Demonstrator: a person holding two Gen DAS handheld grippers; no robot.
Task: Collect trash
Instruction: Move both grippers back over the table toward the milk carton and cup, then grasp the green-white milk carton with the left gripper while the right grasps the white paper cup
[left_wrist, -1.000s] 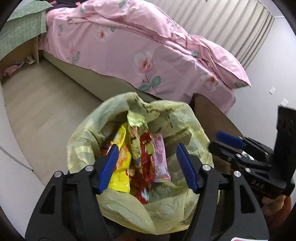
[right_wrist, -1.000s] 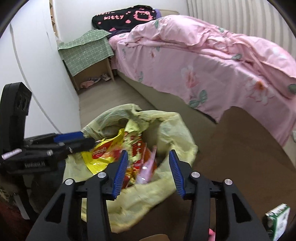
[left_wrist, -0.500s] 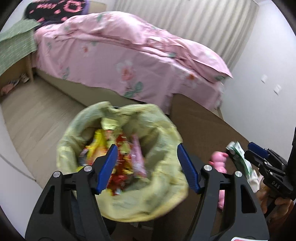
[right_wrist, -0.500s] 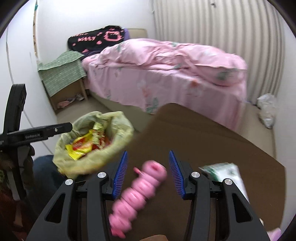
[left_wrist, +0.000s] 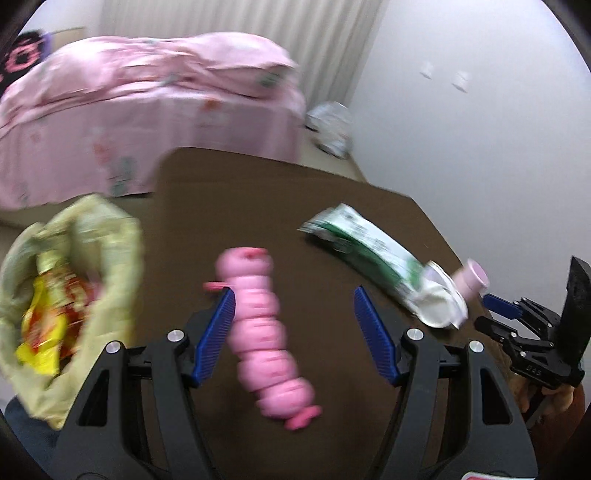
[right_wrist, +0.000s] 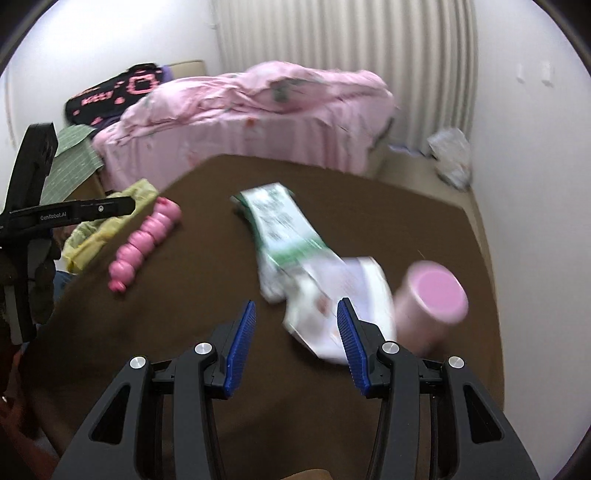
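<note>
A yellow trash bag holding colourful snack wrappers hangs off the left edge of the brown table. A pink segmented caterpillar-shaped toy lies on the table under my left gripper, which is open and holds nothing. A green-and-white wrapper lies beside a crumpled white wrapper just ahead of my open right gripper. The trash bag and the toy sit far left in the right wrist view. The picture is blurred.
A pink cylindrical container stands on the table right of the white wrapper. A bed with pink floral bedding lies beyond the table. A white plastic bag sits on the floor by the right wall.
Both grippers have swung to the right, away from the trash bag and over the table. The toy, wrappers and pink container have come into view. Jaws stay open.
</note>
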